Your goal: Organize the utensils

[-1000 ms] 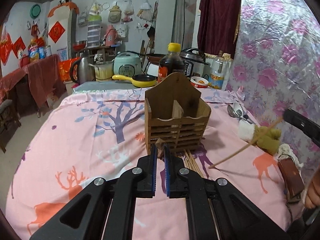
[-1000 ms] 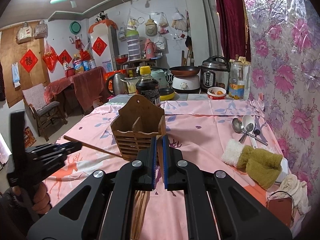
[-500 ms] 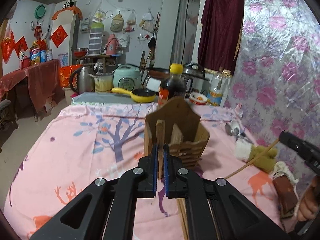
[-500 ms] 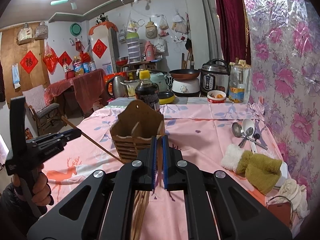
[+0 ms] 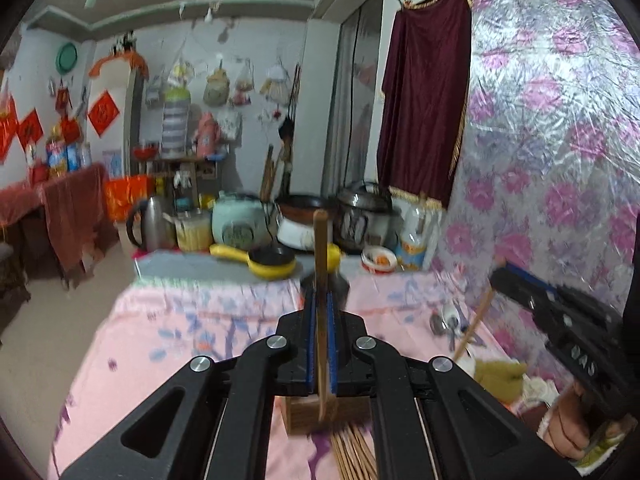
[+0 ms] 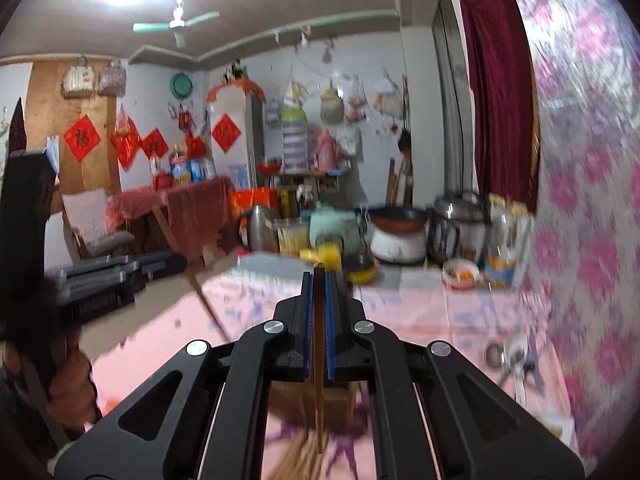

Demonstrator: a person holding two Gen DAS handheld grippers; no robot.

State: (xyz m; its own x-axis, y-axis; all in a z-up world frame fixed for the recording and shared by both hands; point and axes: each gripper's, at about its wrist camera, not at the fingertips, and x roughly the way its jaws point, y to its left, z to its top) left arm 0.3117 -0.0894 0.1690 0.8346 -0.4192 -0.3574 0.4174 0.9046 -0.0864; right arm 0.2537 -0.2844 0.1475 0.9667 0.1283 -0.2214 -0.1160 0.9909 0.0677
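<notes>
Pink cloth with tree and deer prints covers the table (image 5: 168,344) in front of you, and the far end is crowded with cookers, a kettle and a small yellow pan (image 5: 269,261) against a wall hung with bags and red paper squares. Both views are blurred.

Your left gripper (image 5: 320,312) is closed on a single wooden chopstick (image 5: 320,248), which stands nearly upright between the blue pads and sticks out above them. Below the pads you can see the wooden utensil holder (image 5: 304,414) on the cloth, with a bundle of loose chopsticks (image 5: 352,456) lying just in front of it.

Your right gripper (image 6: 319,296) is likewise clamped on its own chopstick (image 6: 319,400), upright, its top just clearing the pads and its lower length hanging down in front of the holder. From the left camera that gripper shows at the right edge with its stick slanting down toward the table.

Two metal spoons (image 6: 508,354) lie on the cloth near the flowered wall, with an olive-green cloth (image 5: 496,376) nearby.
</notes>
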